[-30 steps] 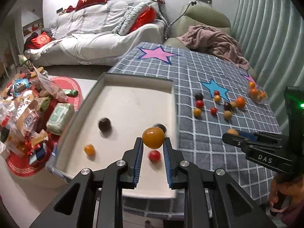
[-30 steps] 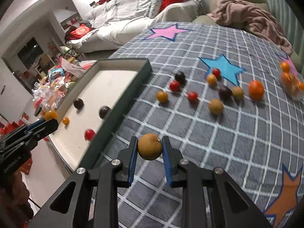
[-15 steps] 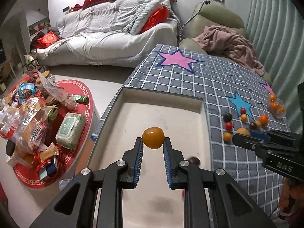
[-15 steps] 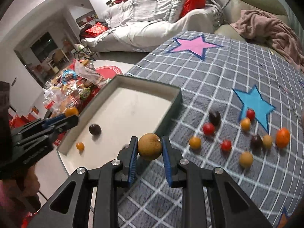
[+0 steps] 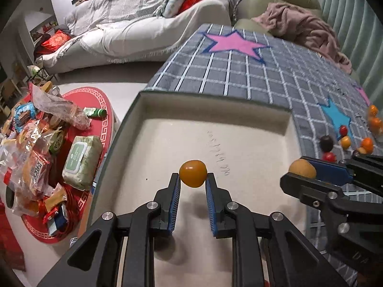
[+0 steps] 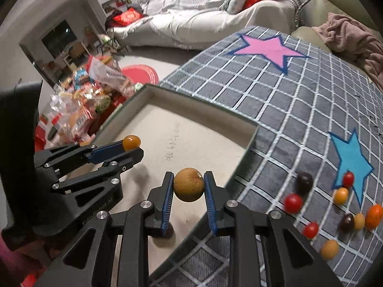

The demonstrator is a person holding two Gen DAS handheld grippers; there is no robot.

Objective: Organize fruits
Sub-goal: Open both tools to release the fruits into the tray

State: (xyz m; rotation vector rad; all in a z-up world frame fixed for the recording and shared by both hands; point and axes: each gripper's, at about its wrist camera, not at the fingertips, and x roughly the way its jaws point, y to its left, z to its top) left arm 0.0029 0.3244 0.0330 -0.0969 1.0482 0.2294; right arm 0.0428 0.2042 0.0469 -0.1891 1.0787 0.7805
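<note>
So in the last second you've swung both tools over the tray (image 5: 290, 124), and that's the big change. A moment ago your right tool (image 6: 188, 186) was hanging over the checkered cloth on the bench (image 6: 299, 110) with the tray off to its left; now it's over the tray's near right corner, clamped on the brownish round fruit (image 6: 189, 184). Your left tool (image 5: 193, 182) was low over the near end, where a few small fruits sat; now it's further in over bare tray floor, pinching the orange fruit (image 5: 193, 173) at the fingertips.

Neither fruit has been let go yet. Both look clear of the tray floor, with shadows underneath.

What that means: I'd say the carry is basically done and the drop is next. I'd lower a bit first, round fruit will roll on that flat floor.

There's still a cluster of loose fruits (image 6: 330, 205) on the cloth to your right, red, dark and orange ones, so there are plenty more trips to go.
</note>
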